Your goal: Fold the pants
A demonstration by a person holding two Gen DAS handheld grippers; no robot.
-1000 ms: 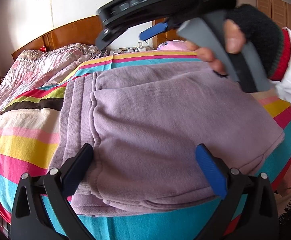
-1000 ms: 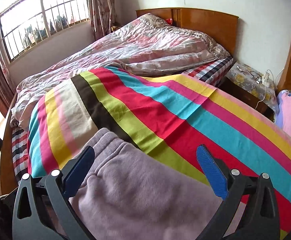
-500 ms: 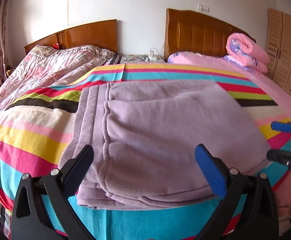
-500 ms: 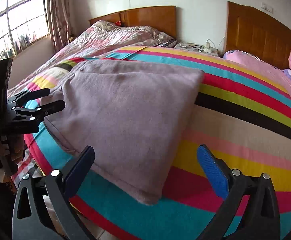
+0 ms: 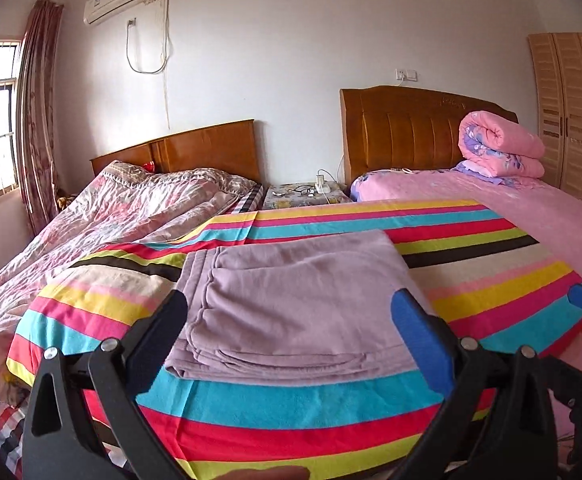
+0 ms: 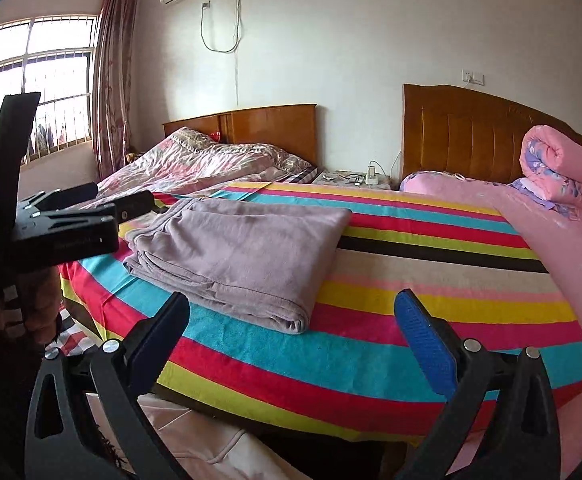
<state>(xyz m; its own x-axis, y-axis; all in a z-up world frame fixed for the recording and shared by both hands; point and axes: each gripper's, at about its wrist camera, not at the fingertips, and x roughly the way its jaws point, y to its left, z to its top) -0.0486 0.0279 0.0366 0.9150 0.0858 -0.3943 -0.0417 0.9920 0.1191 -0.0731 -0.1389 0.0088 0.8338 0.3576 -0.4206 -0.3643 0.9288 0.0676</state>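
Both grippers' jaws gape wide, empty, clear of folded pants (image 5: pixel 295 304).

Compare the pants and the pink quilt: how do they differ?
The pants are plain mauve; the quilt is pink with purple flowers. The pants are folded flat in layers; the quilt is rolled into a thick bundle. The pants lie on the striped blanket near the foot; the quilt sits up by the headboard. Both are tidied and untouched by either gripper.
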